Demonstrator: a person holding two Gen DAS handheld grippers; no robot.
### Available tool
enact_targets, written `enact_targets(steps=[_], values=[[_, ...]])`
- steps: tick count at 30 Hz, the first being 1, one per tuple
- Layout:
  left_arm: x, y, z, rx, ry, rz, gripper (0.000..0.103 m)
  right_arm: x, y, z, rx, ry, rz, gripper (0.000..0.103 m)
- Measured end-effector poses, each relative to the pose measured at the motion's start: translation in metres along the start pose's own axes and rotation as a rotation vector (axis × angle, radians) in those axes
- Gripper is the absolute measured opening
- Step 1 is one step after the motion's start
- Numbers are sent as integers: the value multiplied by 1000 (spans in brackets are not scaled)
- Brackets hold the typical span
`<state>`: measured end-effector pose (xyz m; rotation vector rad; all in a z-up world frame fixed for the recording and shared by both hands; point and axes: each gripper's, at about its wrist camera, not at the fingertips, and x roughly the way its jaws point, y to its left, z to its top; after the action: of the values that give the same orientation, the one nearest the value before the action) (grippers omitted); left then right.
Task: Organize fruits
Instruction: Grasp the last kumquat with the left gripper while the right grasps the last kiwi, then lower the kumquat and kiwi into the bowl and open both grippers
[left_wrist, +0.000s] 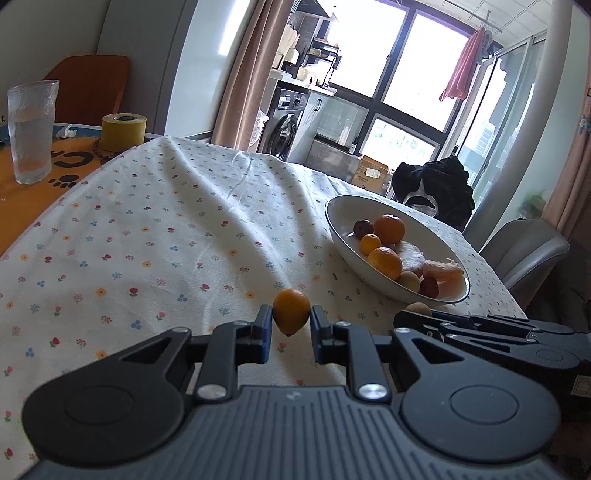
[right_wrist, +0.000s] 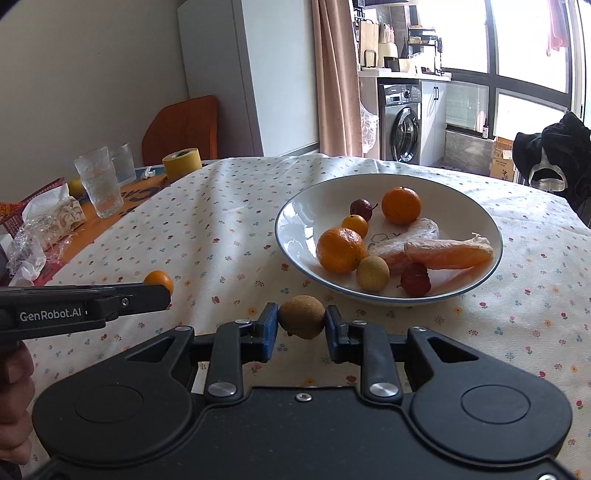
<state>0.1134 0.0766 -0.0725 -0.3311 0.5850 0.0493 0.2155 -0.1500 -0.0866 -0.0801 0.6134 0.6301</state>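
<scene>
While the left gripper (left_wrist: 291, 328) pinched a small orange kumquat (left_wrist: 291, 311) between its blue pads, the fruit's long axis ran nearly upright, stem end pointing down. It hung above the floral tablecloth (left_wrist: 155, 236), left of the white bowl (right_wrist: 295, 210) of fruit. The right gripper (right_wrist: 301, 328) clamped a brown, rough-skinned fruit (right_wrist: 301, 316), possibly a longan, near the bowl's closest rim; it looked too round to show an axis.

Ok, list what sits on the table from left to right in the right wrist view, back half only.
Tissue pack → clear glass → yellow tape roll → white bowl holding the fruits.
</scene>
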Motion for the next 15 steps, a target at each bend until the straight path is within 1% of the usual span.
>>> enact_targets(steps=[4,8,15], values=[[1,-11,2,19,-2,-9,20,-10,-4,2,-9,-29,11,25],[4,-21,5,38,-2,-11,20,-15,-13,5,8,-57,15,25],[11,-34,14,67,-4,-13,20,-21,-35,6,48,-91,-6,25]])
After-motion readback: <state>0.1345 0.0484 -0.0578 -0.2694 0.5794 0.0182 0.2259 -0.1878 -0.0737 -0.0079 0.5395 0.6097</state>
